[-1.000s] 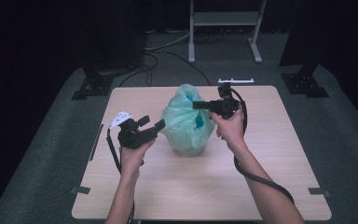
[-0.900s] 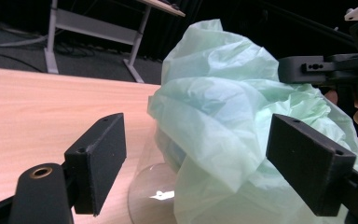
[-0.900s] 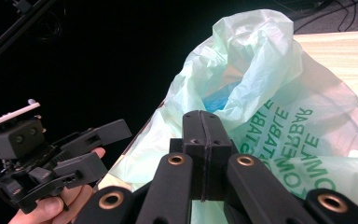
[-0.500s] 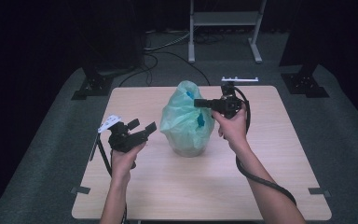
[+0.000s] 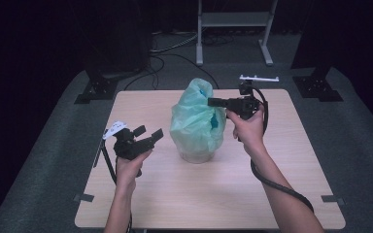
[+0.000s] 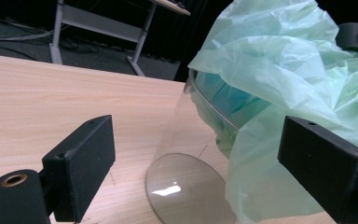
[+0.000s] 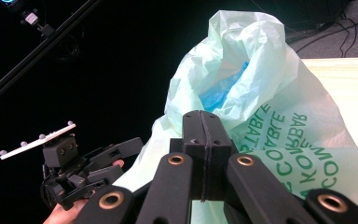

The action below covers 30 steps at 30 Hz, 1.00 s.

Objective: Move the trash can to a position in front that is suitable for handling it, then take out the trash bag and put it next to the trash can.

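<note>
In the high view, a pale green plastic bag (image 5: 196,121) stands over a clear container near the middle of the wooden tabletop (image 5: 291,194). The left claw (image 5: 148,137) hangs apart from the bag on its left, jaws spread, having just been opening, with nothing between them. The right claw (image 5: 212,102) sits at the bag's upper right side.

In the left gripper view, the clear container (image 6: 186,158) rests on the tabletop with the bag draped over it, between the wide-apart jaws and untouched.

In the right gripper view, the jaws are clenched together against the bag; whether they pinch its film I cannot tell.
</note>
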Each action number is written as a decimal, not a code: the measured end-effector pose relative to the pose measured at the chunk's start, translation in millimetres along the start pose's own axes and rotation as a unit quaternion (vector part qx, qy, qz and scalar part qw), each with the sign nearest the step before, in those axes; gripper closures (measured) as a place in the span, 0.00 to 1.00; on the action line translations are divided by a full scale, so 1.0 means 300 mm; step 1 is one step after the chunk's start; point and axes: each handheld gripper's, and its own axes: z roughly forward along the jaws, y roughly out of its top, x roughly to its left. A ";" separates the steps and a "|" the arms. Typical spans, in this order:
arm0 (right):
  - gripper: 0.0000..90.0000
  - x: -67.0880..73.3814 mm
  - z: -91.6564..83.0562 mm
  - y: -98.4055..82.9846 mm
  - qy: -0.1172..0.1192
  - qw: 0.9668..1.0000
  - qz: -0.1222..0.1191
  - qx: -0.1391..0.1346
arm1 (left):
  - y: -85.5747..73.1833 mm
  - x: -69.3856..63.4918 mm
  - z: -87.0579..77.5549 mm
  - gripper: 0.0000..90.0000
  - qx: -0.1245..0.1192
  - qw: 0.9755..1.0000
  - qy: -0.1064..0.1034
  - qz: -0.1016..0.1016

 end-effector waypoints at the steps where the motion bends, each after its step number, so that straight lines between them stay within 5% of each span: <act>1: 1.00 0.004 -0.001 0.002 0.000 1.000 -0.001 0.000 | 0.001 0.001 -0.001 0.11 -0.001 1.000 0.000 0.000; 18: 1.00 0.104 -0.097 0.112 0.009 0.999 -0.025 -0.022 | 0.008 0.008 -0.018 0.11 -0.012 1.000 0.002 -0.007; 30: 1.00 0.128 -0.173 0.155 0.003 0.999 -0.031 -0.038 | 0.008 0.003 -0.017 0.11 -0.011 1.000 0.000 -0.005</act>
